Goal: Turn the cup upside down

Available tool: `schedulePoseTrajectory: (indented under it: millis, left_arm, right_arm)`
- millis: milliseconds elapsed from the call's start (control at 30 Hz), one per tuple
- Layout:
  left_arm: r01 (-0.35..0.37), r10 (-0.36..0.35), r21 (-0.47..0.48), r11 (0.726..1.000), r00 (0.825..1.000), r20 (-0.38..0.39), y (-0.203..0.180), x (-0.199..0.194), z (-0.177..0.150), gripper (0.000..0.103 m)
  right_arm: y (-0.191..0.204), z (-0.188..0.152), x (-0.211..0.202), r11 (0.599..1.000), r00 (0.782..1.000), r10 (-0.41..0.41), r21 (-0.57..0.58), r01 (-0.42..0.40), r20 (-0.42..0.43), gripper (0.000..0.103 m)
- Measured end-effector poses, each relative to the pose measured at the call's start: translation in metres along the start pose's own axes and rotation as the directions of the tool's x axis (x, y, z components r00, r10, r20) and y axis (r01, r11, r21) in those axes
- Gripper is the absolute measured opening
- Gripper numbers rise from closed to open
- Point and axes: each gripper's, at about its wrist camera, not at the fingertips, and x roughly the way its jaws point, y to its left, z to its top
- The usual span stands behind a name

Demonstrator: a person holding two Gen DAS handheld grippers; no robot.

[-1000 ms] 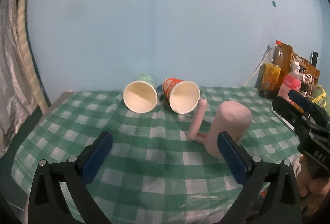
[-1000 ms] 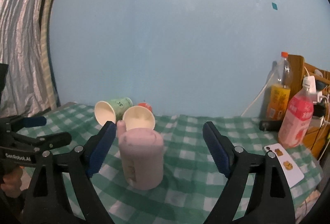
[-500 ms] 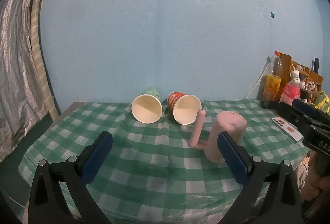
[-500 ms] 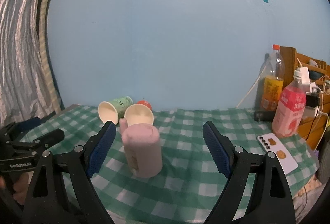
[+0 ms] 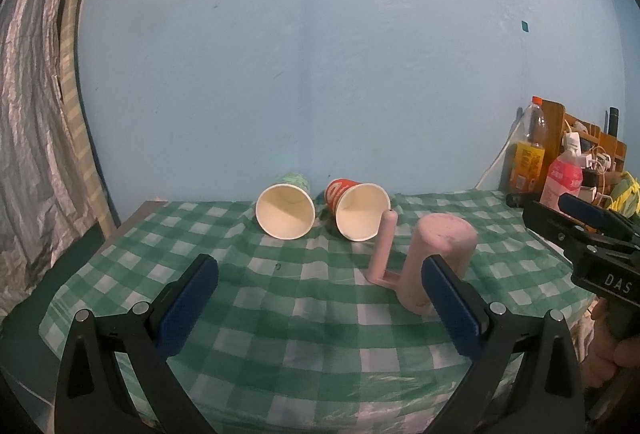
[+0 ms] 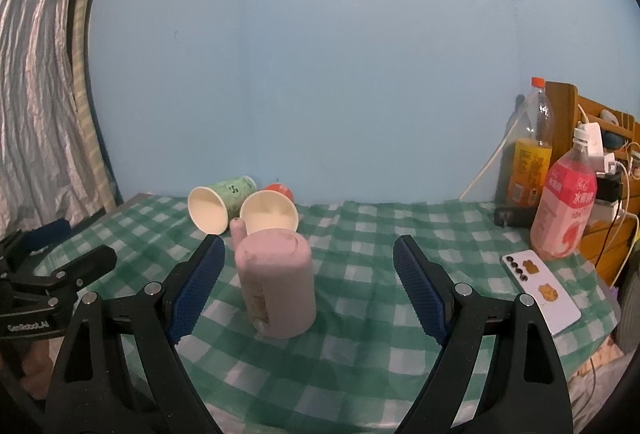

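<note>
From your left wrist view, the pink mug (image 5: 440,258) stands mouth-down on the checked tablecloth (image 5: 280,298), handle post to its left. It looks like rigid, light plastic, so you'd best grip across the body. Your left gripper (image 5: 318,308) is spread wide, holding nothing.

From your right wrist view, the mug (image 6: 276,282) is matte pink with a closed, flat top, sitting just ahead of your wide-open, empty right gripper (image 6: 308,290). It looks already flipped.

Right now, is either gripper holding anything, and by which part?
Nothing is held. The left gripper and right gripper are both open, clear of the pink cup.
</note>
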Motion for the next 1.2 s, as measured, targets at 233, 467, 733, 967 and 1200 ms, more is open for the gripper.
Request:
schedulePoseTrajectory:
  millis: [233,467,733,967,1200]
  left_arm:
    - [-0.014,0.015,0.010,1.000,1.000,-0.010,0.000,0.001,0.001,0.103]
    - [-0.015,0.015,0.030,0.999,1.000,-0.024,-0.003,0.001,-0.001,0.103]
    - [-0.045,0.047,0.052,0.998,0.999,-0.025,-0.006,0.002,-0.002,0.103]
    - [-0.056,0.058,0.065,0.996,0.998,-0.030,-0.008,0.004,-0.003,0.103]
    - [-0.055,0.058,0.077,0.996,0.998,-0.031,-0.009,0.004,-0.005,0.103]
  right_arm:
    - [0.000,-0.001,0.001,1.000,1.000,-0.002,0.003,0.002,-0.003,0.085]
    - [0.001,-0.001,0.002,1.000,1.000,-0.001,0.007,0.001,-0.004,0.085]
    - [0.003,-0.002,0.003,1.000,1.000,0.000,0.002,0.000,-0.010,0.085]
    - [0.004,-0.002,0.003,1.000,1.000,0.002,0.001,-0.002,-0.011,0.085]
    - [0.005,-0.002,0.003,1.000,1.000,0.001,0.003,-0.001,-0.007,0.085]
